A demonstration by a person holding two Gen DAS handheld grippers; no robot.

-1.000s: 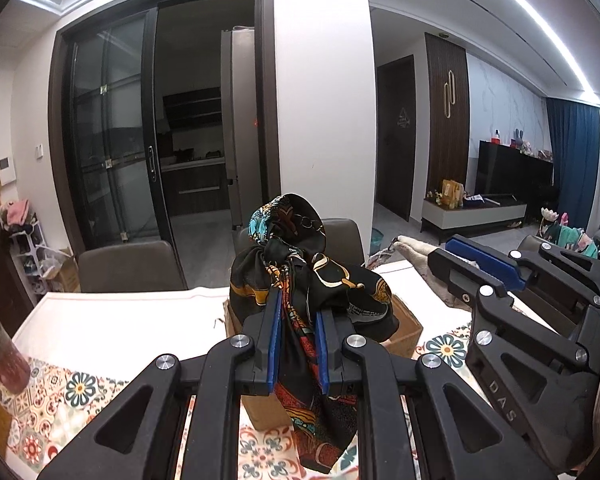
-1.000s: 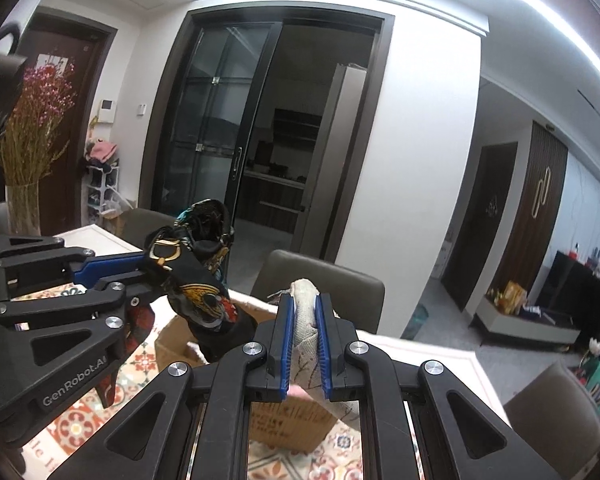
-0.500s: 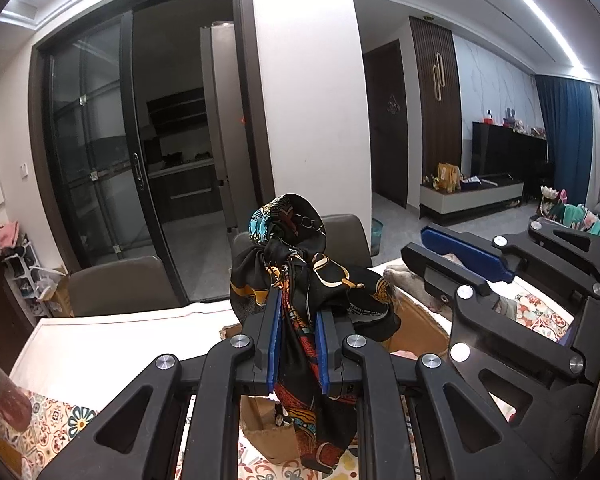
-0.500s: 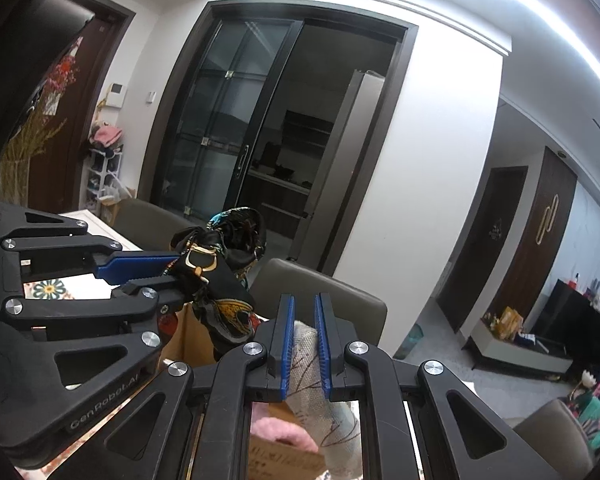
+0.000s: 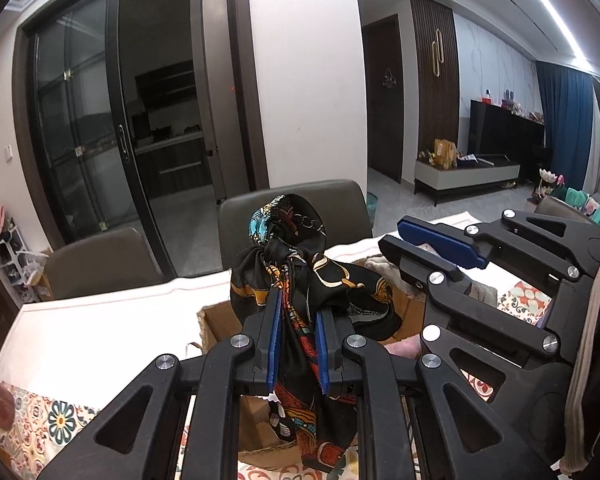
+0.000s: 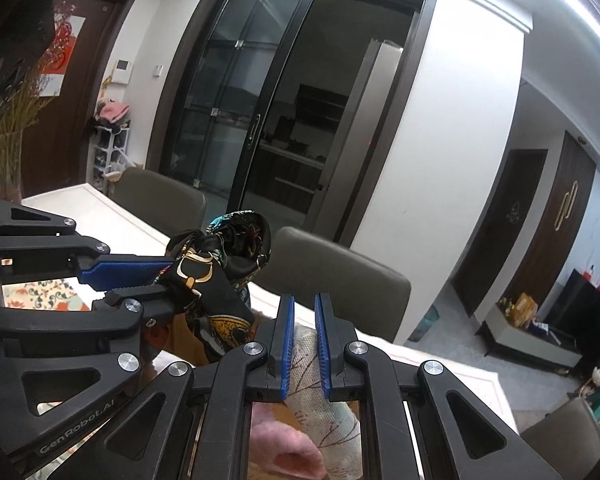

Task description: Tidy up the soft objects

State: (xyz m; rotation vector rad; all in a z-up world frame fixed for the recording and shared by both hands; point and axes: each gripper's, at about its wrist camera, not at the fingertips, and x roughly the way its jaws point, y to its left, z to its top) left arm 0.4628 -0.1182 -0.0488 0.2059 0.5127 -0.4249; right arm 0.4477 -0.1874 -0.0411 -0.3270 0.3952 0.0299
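My left gripper (image 5: pixel 298 320) is shut on a black patterned silk scarf (image 5: pixel 300 272) and holds it bunched above an open cardboard box (image 5: pixel 220 320); the scarf's tail hangs down into the box. The scarf also shows in the right wrist view (image 6: pixel 220 264). My right gripper (image 6: pixel 304 320) has its jaws slightly apart over a beige cloth with a branch print (image 6: pixel 316 380) that lies below them in the box beside a pink cloth (image 6: pixel 284 440). The cloth looks loose between the pads. In the left wrist view the right gripper (image 5: pixel 440 248) sits at the right.
The table has a white runner (image 5: pixel 100 320) and a floral tiled cloth (image 5: pixel 60 420). Grey chairs (image 5: pixel 296 208) stand behind it. A vase of dried flowers (image 6: pixel 8 152) stands at the left. Glass sliding doors and a living room lie beyond.
My right gripper has opened a little and let the beige cloth slip down into the box. My left gripper has moved with the scarf over the box.
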